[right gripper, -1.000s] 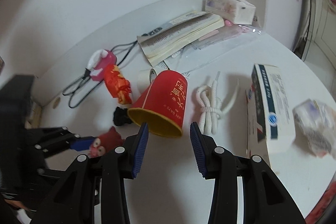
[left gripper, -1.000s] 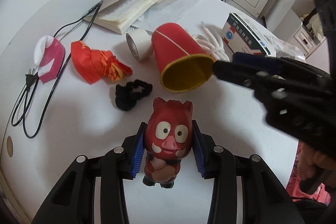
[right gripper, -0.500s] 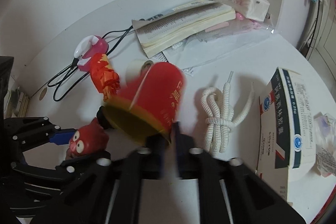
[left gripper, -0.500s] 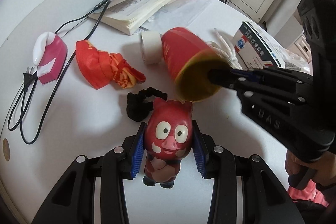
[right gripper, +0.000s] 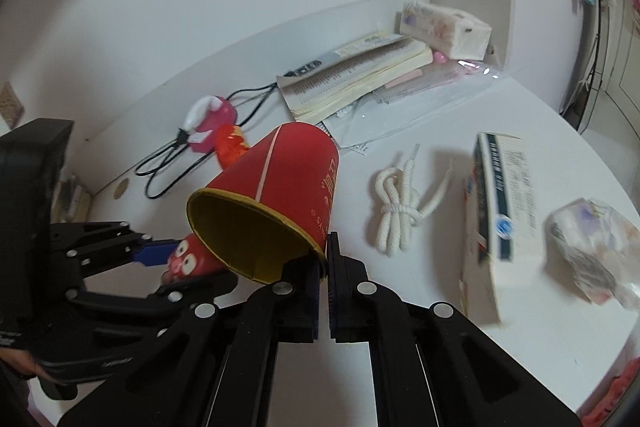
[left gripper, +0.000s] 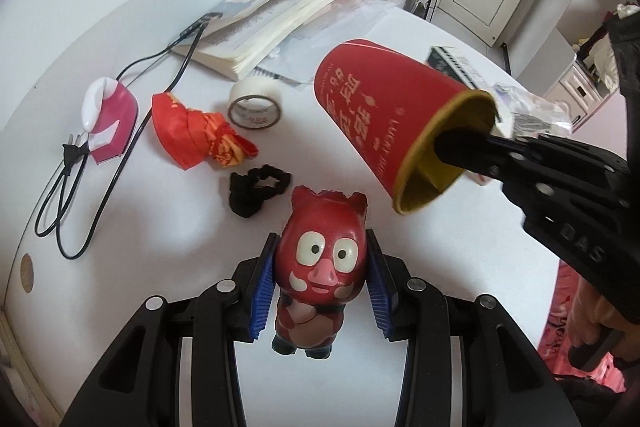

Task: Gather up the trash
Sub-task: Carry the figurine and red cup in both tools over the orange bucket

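A red paper cup (right gripper: 276, 199) with a yellow inside hangs tilted above the white table, its mouth toward the cameras. My right gripper (right gripper: 325, 259) is shut on the cup's rim, one finger inside and one outside; the left wrist view shows the cup (left gripper: 384, 107) raised at the right with that gripper (left gripper: 468, 151) pinching its wall. My left gripper (left gripper: 322, 285) is shut on a red pig figurine (left gripper: 322, 275), its blue pads against the figurine's sides. In the right wrist view the figurine (right gripper: 186, 257) peeks out below the cup.
On the table (left gripper: 152, 227) lie a crumpled red wrapper (left gripper: 192, 127), a black hair tie (left gripper: 256, 189), a tape roll (left gripper: 254, 105), a pink device with a black cable (left gripper: 108, 119), an open book (left gripper: 256, 23), a white cord bundle (right gripper: 400, 211), a white box (right gripper: 496, 203) and a crumpled plastic packet (right gripper: 592, 247).
My right gripper closed on the cup's rim and lifted the cup off the table. The left gripper kept its hold on the pig figurine and rose slightly.
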Demonstrator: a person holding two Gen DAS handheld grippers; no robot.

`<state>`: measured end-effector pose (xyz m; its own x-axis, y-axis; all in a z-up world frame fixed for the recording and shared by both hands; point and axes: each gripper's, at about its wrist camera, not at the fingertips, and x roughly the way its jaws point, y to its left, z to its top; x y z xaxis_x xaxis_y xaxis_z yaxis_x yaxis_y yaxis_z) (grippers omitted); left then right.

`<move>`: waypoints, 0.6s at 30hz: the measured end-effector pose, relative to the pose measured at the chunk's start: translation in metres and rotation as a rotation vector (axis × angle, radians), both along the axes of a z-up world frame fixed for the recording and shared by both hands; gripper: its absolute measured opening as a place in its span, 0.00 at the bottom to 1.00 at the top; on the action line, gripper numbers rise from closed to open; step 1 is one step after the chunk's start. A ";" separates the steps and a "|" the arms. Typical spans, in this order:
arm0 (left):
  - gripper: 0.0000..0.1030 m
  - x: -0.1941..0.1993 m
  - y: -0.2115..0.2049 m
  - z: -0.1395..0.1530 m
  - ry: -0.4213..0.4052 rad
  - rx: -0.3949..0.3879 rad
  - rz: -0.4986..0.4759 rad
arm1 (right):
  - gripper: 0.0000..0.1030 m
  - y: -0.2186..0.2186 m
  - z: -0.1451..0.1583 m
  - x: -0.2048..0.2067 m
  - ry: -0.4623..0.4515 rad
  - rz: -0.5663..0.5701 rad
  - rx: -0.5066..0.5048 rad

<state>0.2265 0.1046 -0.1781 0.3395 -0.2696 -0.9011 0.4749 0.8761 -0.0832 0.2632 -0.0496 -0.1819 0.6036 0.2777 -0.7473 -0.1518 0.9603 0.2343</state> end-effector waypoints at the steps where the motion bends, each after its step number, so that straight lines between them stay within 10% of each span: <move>1: 0.41 -0.004 -0.003 0.003 -0.004 0.001 -0.003 | 0.03 -0.002 0.003 -0.006 -0.002 0.003 0.004; 18: 0.41 -0.084 -0.119 0.034 -0.038 0.000 -0.166 | 0.03 -0.111 0.042 -0.138 -0.033 -0.121 0.045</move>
<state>0.1422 -0.0141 -0.1444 0.3244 -0.3247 -0.8885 0.6162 0.7851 -0.0620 0.1247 -0.1602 -0.1403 0.6587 0.2342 -0.7151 -0.0434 0.9606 0.2747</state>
